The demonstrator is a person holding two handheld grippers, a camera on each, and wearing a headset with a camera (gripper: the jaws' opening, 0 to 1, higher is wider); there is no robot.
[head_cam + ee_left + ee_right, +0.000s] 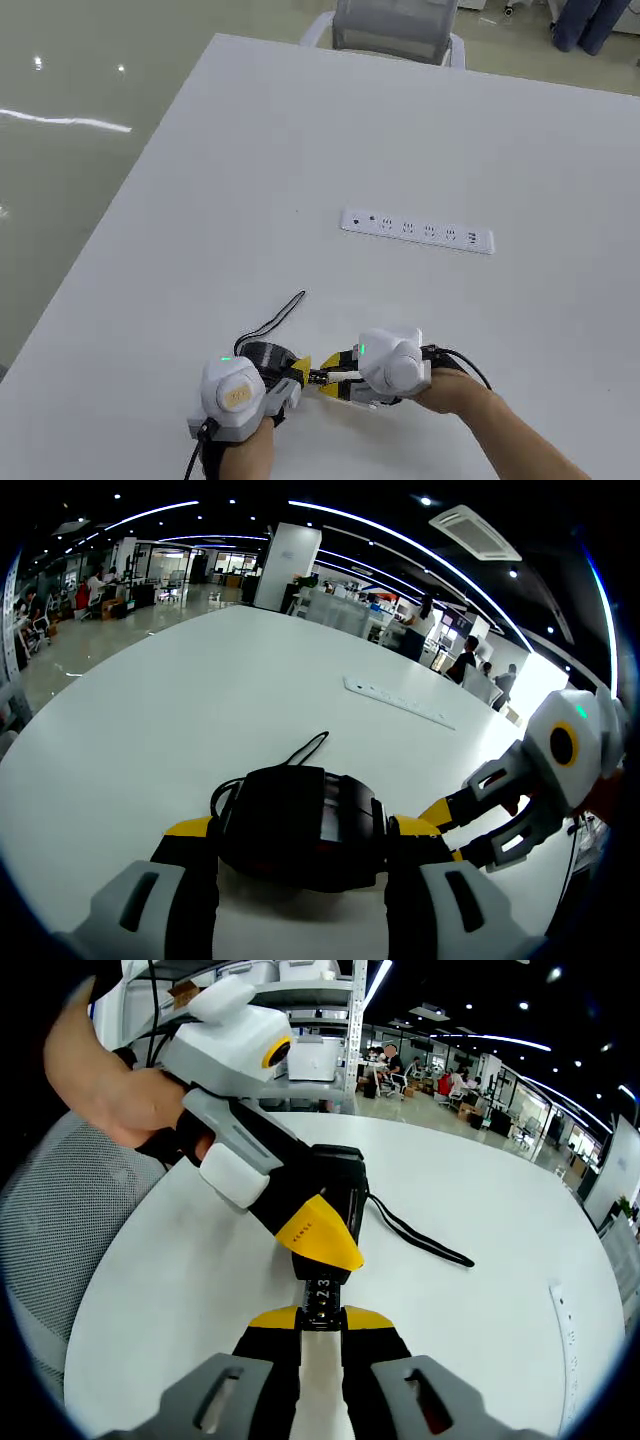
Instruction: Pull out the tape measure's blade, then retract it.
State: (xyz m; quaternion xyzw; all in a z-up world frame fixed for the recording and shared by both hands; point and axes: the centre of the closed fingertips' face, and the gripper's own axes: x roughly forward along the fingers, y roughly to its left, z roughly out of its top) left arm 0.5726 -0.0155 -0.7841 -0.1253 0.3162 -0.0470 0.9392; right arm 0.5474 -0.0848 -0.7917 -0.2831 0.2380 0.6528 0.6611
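Observation:
A black tape measure (300,825) rests on the white table (300,170), clamped between the yellow-tipped jaws of my left gripper (305,830). Seen from the head view, the case (265,358) lies at the table's near edge, its black wrist strap (280,313) trailing away. My right gripper (322,1317) is shut on the blade (321,1303), of which a short length with printed numbers is out of the case (335,1190). Both grippers (318,378) face each other tip to tip.
A white power strip (417,229) lies flat in the middle of the table, beyond the grippers. A grey chair (395,28) stands at the far edge. The floor drops away past the table's left edge.

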